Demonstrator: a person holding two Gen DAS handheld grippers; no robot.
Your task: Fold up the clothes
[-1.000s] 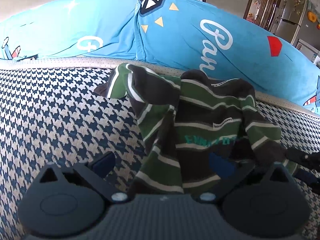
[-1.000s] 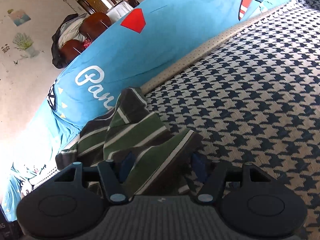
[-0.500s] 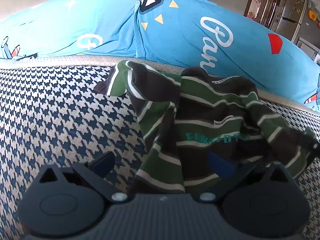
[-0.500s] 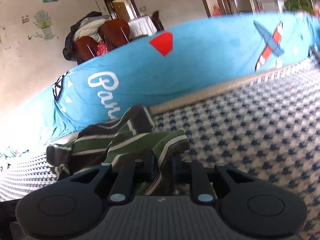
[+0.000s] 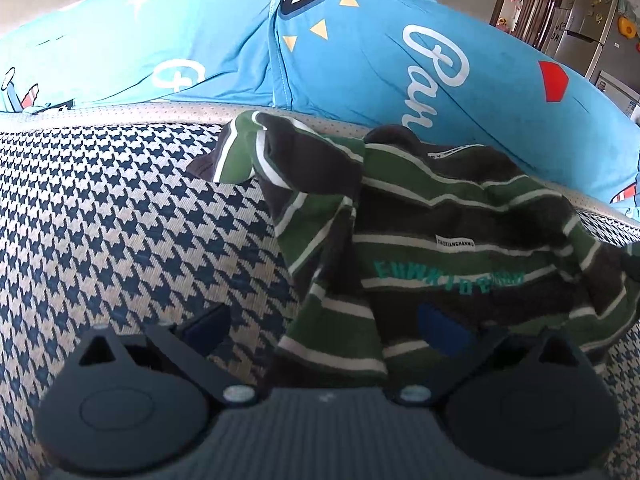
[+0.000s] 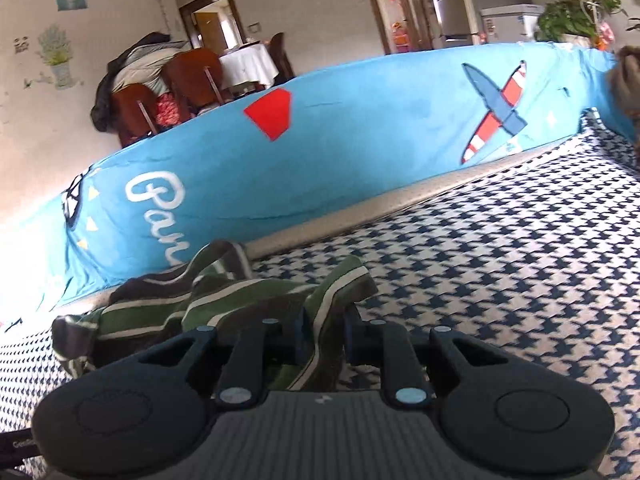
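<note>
My right tool (image 6: 325, 334): pinching a shirt (image 6: 224, 304) hem. My left tool (image 5: 324, 326): spread, straddling the shirt's (image 5: 440, 248) near edge. Shirt: crumpled on the sofa seat (image 5: 120, 220), near the far cushions (image 5: 360, 52). Risk: a one-sided pull bunches it further; thin hem may slip.

Bright daylight, blown-out glare at left (right wrist), fisheye-curved edges.

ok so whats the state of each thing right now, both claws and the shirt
left claw: open, fingers spread either side of the shirt's near edge
right claw: shut on a fold of the shirt
striped shirt: crumpled, not yet folded, lying on the houndstooth cover
blue cushion: propped behind the shirt
</note>
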